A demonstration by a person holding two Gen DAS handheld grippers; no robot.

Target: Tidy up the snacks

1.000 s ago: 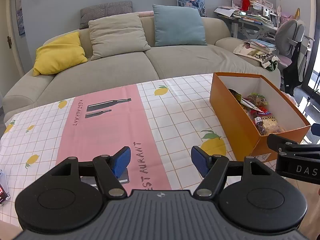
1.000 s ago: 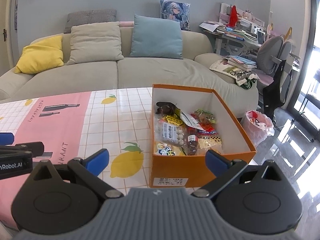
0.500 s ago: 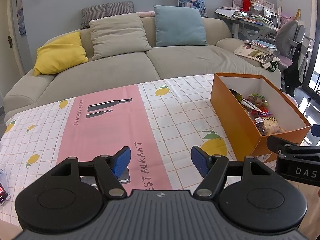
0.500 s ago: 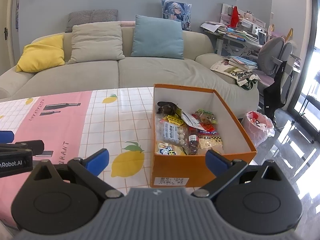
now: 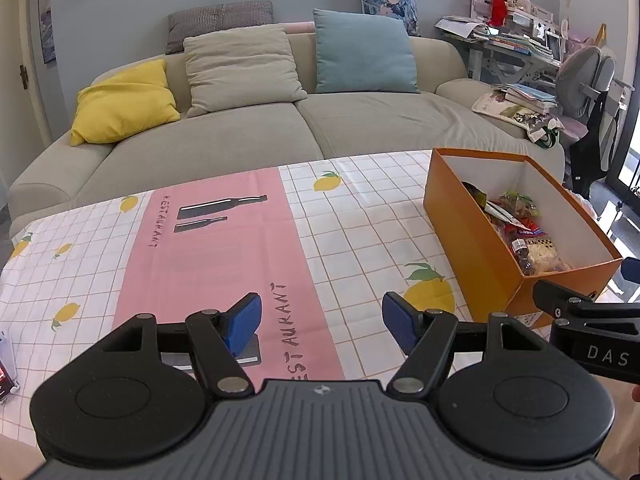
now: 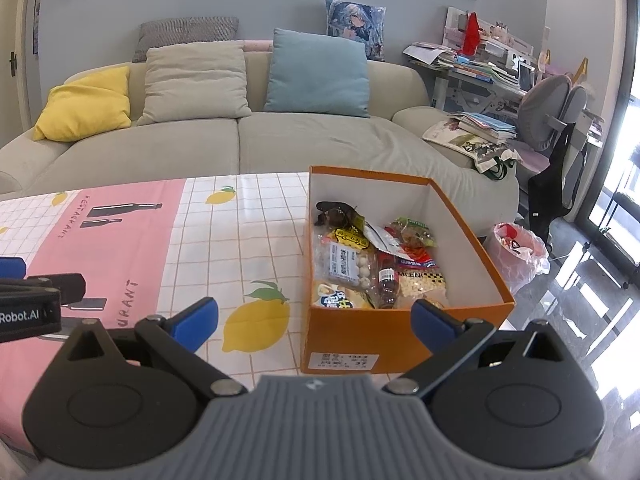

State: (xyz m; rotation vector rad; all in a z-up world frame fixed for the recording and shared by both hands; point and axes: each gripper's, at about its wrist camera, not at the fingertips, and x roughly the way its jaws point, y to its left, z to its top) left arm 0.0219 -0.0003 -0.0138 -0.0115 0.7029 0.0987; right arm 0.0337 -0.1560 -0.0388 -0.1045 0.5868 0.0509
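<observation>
Both tongs empty. My left gripper (image 5: 321, 322) hangs over the pink strip of the lemon-print checked tablecloth (image 5: 356, 216), blue pads spread wide, nothing between them. My right gripper (image 6: 314, 322) is spread even wider, hovering just short of the near end of the open orange cardboard box (image 6: 460, 216), also holding nothing.

Task's things: the packaged snacks (image 6: 376, 258) all lie inside the box, bunched toward its near end. I make out a clear bag of pale round balls with a white label, a yellow packet, a red-and-white wrapper, a green-edged pack, a small bottle with a red cap and a dark item at the far end. From the left wrist view the same pile (image 5: 520, 232) shows past the box's long side wall.

No loose snack visible on the cloth in either view. A small clear object (image 5: 6, 364) pokes in at the far left edge of the left view; can't tell what it is.

Step in hand: ambiguous. This fits snacks gathered into the box with both tongs backed off, and equally a full box about to be sorted. The pile looks jumbled, not lined up, but that doesn't settle it.

Any reach into the box would need a top-down approach clearing the near wall, and a light pinch: the bags look soft, slippery and overlapping.
</observation>
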